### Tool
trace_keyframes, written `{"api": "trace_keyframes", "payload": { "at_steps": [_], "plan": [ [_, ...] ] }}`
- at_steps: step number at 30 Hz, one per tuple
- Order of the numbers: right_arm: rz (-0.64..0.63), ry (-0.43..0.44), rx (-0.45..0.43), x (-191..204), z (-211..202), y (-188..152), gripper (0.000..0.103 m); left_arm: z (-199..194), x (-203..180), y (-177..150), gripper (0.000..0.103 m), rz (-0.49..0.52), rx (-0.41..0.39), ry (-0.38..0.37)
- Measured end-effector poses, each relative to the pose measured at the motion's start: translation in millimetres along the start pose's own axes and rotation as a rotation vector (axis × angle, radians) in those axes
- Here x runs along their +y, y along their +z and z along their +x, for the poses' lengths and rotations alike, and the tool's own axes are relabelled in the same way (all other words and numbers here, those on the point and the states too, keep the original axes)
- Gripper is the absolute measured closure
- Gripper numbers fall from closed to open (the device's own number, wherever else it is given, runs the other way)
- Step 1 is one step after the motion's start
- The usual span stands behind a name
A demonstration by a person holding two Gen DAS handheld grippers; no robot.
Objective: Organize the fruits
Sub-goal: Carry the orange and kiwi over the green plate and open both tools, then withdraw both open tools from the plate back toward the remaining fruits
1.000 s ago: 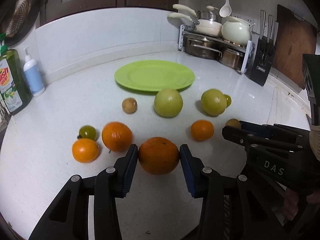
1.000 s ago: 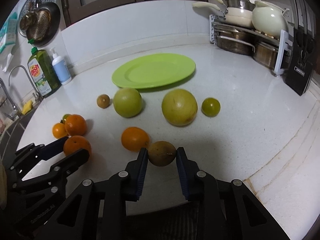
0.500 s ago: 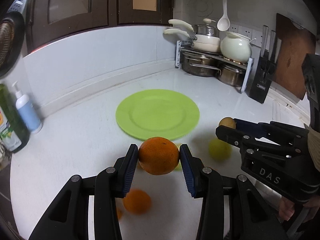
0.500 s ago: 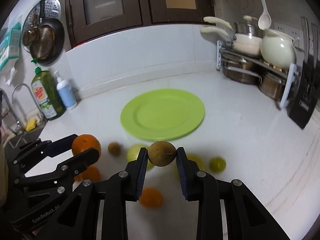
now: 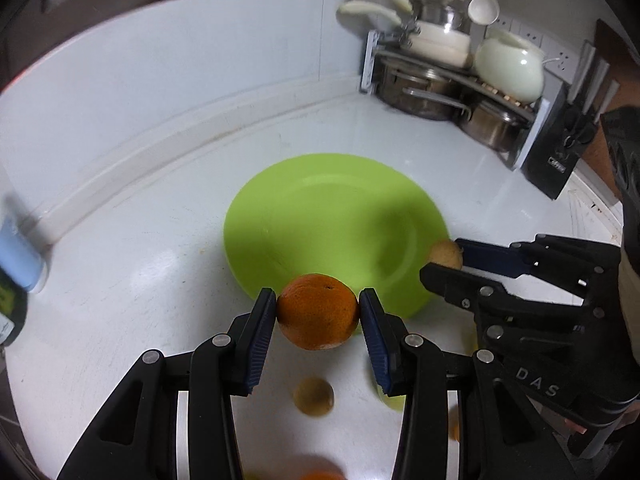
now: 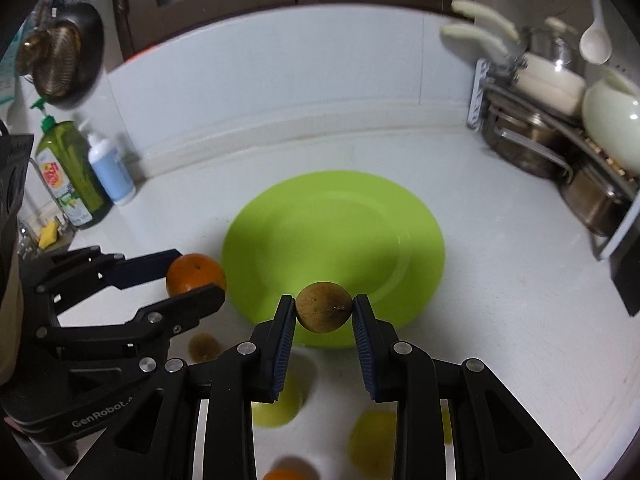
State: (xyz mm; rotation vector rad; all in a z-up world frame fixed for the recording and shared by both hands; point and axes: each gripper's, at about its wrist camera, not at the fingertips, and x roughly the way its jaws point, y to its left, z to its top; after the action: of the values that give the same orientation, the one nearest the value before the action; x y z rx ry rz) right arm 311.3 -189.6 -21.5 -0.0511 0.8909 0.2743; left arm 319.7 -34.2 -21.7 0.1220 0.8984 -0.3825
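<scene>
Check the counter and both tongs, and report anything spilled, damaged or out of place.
Nothing stands out. The left tongs hold a round orange fruit and the right tongs hold a small brownish round fruit, both raised near the bare lime-green round plate. No spill or damage shows on the white counter; the fruits below are blurred.

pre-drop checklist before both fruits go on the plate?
1. Left tongs grip on orange: ok, pinched between both pads.
2. Right tongs grip on brown fruit: ok, held at its widest part.
3. Green plate free of fruit: ok.
4. Both fruits over the plate: not ok, they sit at its near rim.
5. Height above the plate: cannot tell.
6. Gap between the two tongs: ok, apart.
</scene>
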Motion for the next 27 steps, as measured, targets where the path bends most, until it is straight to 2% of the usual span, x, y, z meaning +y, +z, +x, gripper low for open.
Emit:
{"api": "trace_keyframes", "payload": {
  "at_steps": [5,14,17,19,22,27],
  "plan": [
    [0.020,0.016,0.073,-10.2,29.3,8.0,0.073,26.2,6.9,13.1,0.060,0.014,0.054,-0.001],
    [0.012,0.002,0.107,-14.7,44.3,14.9,0.072,56.7,5.0,21.5,0.060,0.021,0.117,-0.008],
    [0.016,0.002,0.101,-16.4,44.7,15.7,0.072,54.2,4.1,21.9,0.060,0.027,0.108,-0.001],
    [0.017,0.006,0.096,-17.0,43.7,15.6,0.072,51.5,4.3,21.3,0.057,0.025,0.102,0.010],
    [0.020,-0.008,0.090,-18.4,40.9,14.4,0.065,46.9,5.2,18.6,0.053,0.027,0.095,0.020],
    [0.010,-0.020,0.069,-16.3,28.2,6.6,0.064,30.9,5.5,11.8,0.046,0.026,0.064,0.033]
  ]
}}
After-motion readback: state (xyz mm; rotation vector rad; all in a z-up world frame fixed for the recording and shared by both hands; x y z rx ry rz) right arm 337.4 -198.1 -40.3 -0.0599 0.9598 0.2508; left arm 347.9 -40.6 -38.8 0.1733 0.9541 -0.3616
